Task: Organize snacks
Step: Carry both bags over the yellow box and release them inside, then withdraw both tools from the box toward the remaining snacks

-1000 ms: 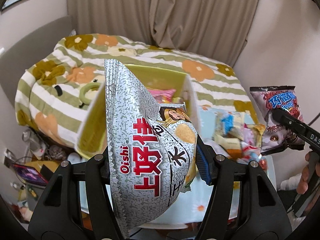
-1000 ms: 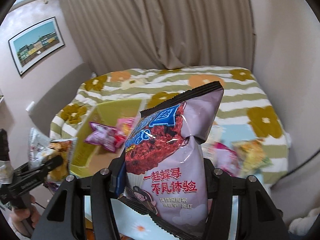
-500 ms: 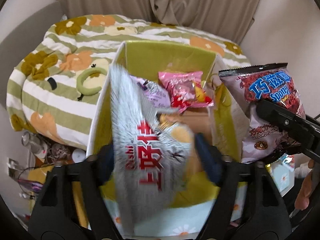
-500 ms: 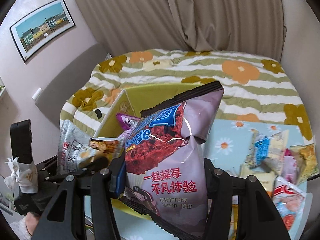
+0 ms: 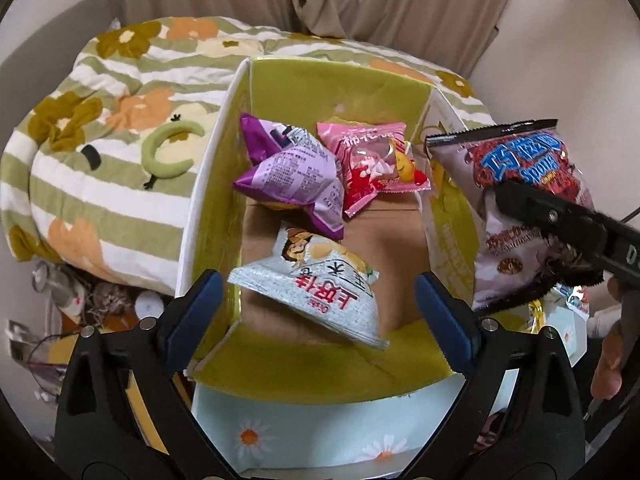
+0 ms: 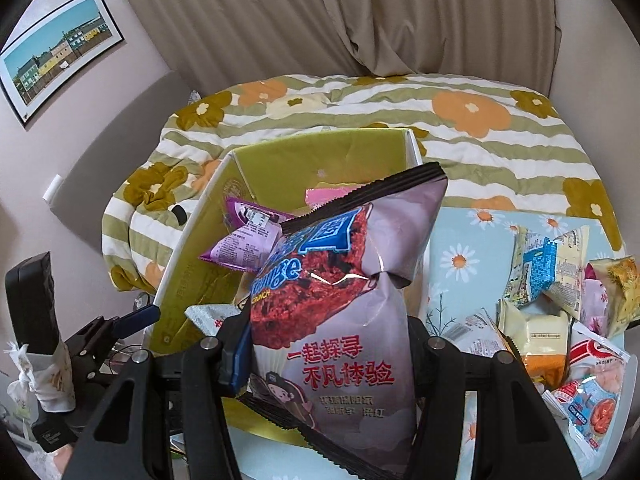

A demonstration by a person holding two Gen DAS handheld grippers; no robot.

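A yellow-green cardboard box (image 5: 340,92) stands open on the table. Inside lie a purple packet (image 5: 292,176), a pink packet (image 5: 376,164) and a silver Oishi chip bag (image 5: 320,292). My left gripper (image 5: 316,304) hangs over the box's near end, its jaws opening wide, and the silver bag lies loose below them, clear of both pads. My right gripper (image 6: 328,348) is shut on a mauve chocolate sponge bag (image 6: 340,300), held upright just right of the box; the same bag (image 5: 520,208) shows at the right edge of the left wrist view.
Several loose snack packets (image 6: 560,308) lie on the daisy-print tablecloth (image 6: 460,248) right of the box. A striped floral quilt (image 5: 100,152) on a bed lies behind. Clutter sits on the floor (image 5: 80,292) left of the table. A hand (image 5: 608,356) grips the right tool.
The left gripper went down over the box and opened; the silver chip bag dropped out of it into the box. The right gripper carried its mauve bag leftward to the box.
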